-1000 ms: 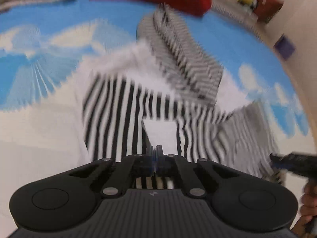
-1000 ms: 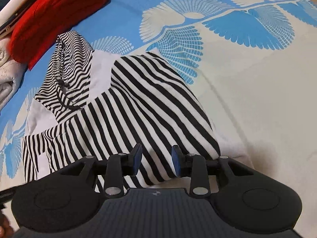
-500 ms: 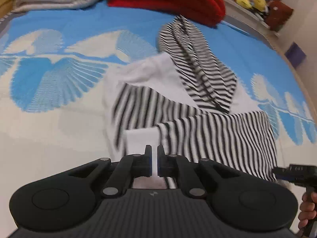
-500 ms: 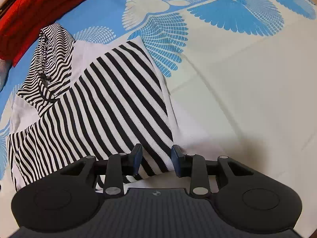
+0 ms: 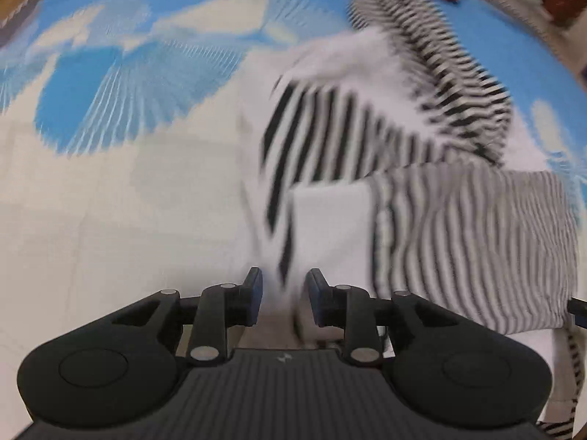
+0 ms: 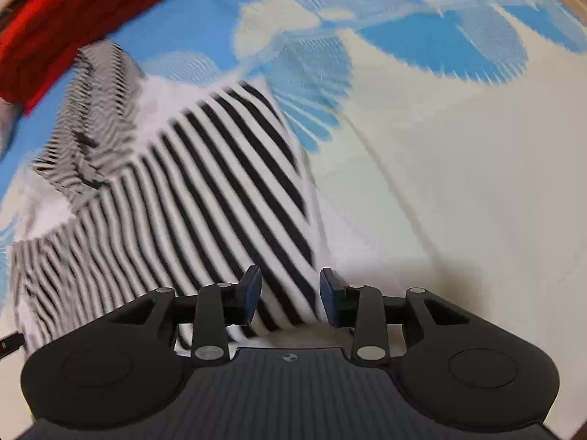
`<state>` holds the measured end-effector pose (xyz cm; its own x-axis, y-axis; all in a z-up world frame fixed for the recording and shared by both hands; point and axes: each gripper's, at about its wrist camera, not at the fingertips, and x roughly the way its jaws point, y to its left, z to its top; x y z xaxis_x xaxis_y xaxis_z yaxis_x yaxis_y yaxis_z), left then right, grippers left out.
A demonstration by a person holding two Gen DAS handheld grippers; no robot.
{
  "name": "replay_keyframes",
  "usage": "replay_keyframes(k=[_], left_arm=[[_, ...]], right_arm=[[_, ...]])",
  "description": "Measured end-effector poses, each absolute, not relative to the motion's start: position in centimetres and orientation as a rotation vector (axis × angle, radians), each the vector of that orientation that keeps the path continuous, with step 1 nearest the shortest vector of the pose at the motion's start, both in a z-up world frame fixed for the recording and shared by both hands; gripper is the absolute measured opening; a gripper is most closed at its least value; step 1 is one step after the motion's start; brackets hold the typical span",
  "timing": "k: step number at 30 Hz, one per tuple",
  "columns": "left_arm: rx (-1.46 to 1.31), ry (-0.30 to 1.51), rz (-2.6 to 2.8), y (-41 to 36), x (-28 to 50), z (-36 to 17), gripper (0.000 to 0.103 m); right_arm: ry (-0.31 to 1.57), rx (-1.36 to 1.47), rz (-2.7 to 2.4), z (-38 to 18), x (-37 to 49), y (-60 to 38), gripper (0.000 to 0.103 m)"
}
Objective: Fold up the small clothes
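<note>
I am letting go with my left gripper [image 5: 282, 293]: its jaws have just been opening and are now standing apart, with the white edge of the striped hooded top [image 5: 403, 190] lying loosely between them, no longer pinched. My right gripper [image 6: 290, 295] is hovering with its jaws apart over the top's near striped corner [image 6: 279, 293], which sits between the pads without being squeezed, as far as the blur lets me judge. The top is lying partly folded on the blue and cream bedspread [image 5: 110, 183], its hood stretching toward the red garment [image 6: 73, 18] at the far edge. To do this step well, I am thinking I should release cleanly, lifting straight off so the fold is not dragged, then grip the next edge at both corners evenly.
</note>
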<state>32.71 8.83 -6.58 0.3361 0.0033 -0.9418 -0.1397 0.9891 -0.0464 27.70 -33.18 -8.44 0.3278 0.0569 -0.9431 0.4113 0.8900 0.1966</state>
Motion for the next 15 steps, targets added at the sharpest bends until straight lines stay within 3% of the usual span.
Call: replay_keyframes(k=[4, 8, 15], left_arm=[[-0.112, 1.128, 0.074, 8.4, 32.8, -4.7, 0.031], [-0.091, 1.026, 0.048, 7.3, 33.2, -3.0, 0.043], [-0.076, 1.148, 0.090, 6.7, 33.7, -7.5, 0.043]], right_arm=[[1.197, 0.451, -0.270, -8.1, 27.5, -33.4, 0.037], [1.090, 0.439, -0.201, -5.6, 27.8, -32.2, 0.037], [1.052, 0.400, -0.066, -4.5, 28.8, -29.8, 0.045]])
